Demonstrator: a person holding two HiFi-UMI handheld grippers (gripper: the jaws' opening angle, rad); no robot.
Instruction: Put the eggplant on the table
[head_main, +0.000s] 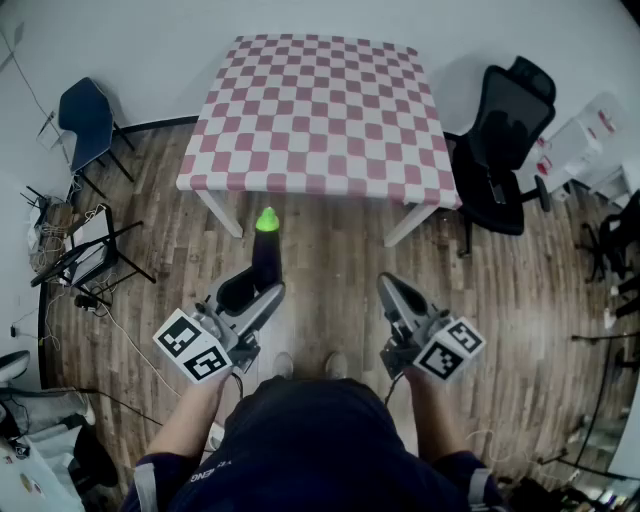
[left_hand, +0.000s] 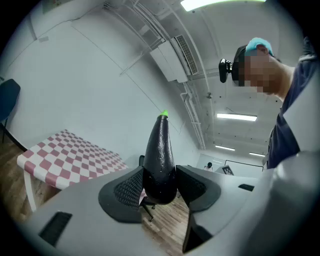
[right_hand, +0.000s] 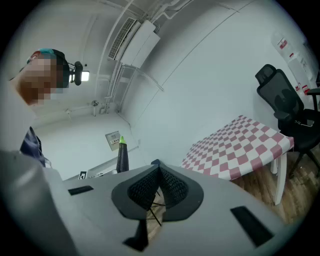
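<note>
Left gripper view: pinching the fat end of the eggplant (left_hand: 160, 160) between the left gripper (left_hand: 159, 186) jaws, green tip up. With the right gripper (right_hand: 159, 189), jaws together, holding nothing. Walk up to the checkered bench (head_main: 320, 110), lower gently, lay flat, then let go.

Glossy dark-purple, near-black eggplant (head_main: 266, 258), bright green tip. Pink-and-white checked tablecloth (head_main: 318, 110). Brown wood-plank floor (head_main: 330, 250). Black office chair (head_main: 505, 140); dark blue side chair (head_main: 88, 115). Grey left gripper (head_main: 252, 288) and right gripper (head_main: 390, 285), black mesh-textured pads (left_hand: 127, 190), black-on-white marker cubes (head_main: 192, 345).
</note>
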